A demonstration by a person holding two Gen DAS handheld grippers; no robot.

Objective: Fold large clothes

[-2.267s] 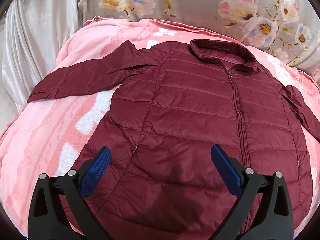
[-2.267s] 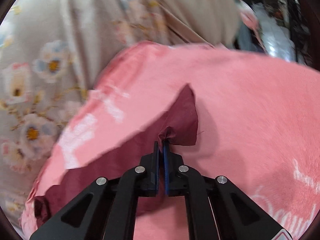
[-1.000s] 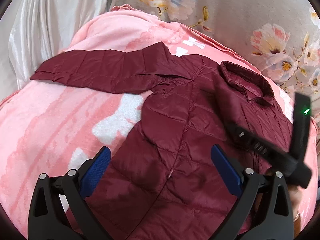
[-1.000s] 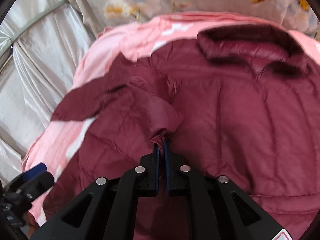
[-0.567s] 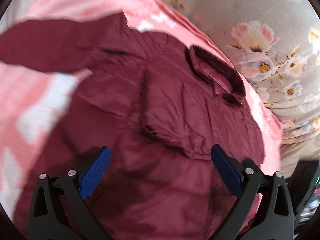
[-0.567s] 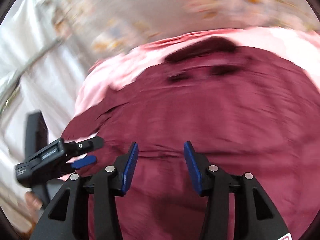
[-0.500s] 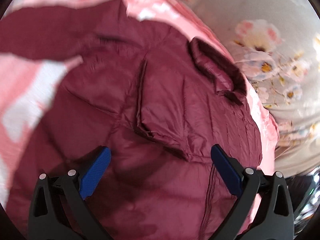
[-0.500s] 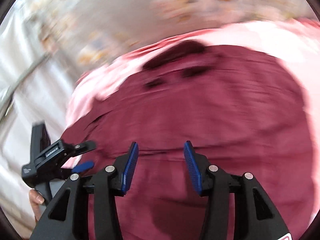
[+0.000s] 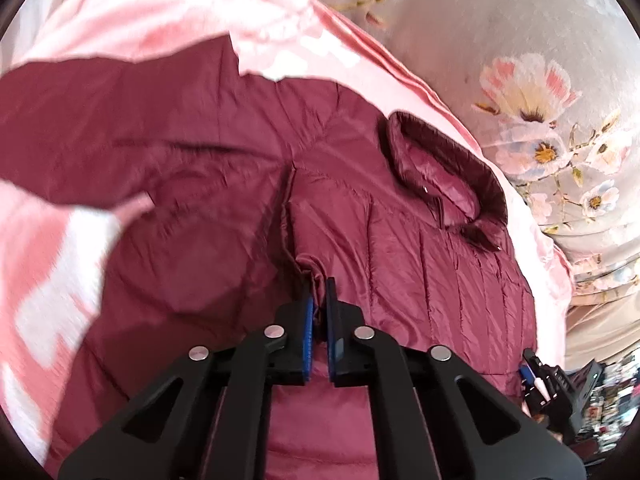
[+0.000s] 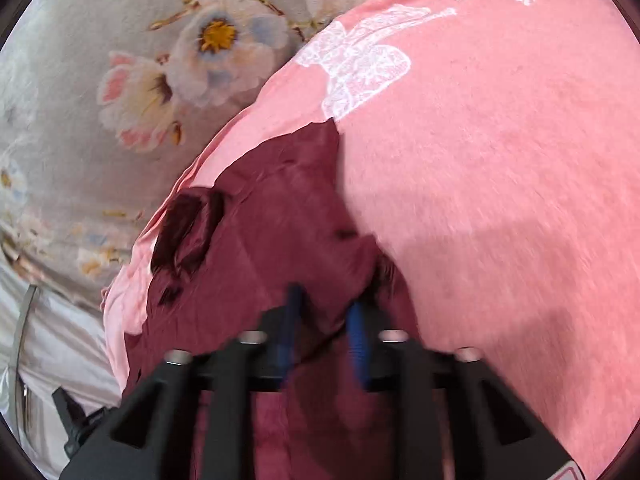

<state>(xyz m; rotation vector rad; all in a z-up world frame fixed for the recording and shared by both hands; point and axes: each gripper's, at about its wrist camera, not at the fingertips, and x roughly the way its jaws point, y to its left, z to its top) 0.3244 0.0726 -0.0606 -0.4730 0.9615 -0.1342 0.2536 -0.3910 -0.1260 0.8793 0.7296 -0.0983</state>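
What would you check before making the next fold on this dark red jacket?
1. Left hand-held gripper pinching the folded sleeve: ok.
2. Right hand-held gripper closed on the jacket edge: ok, though the view is blurred.
3. Jacket lying spread on the blanket: ok.
4. Other sleeve folded in: not ok, it lies stretched out to the side.
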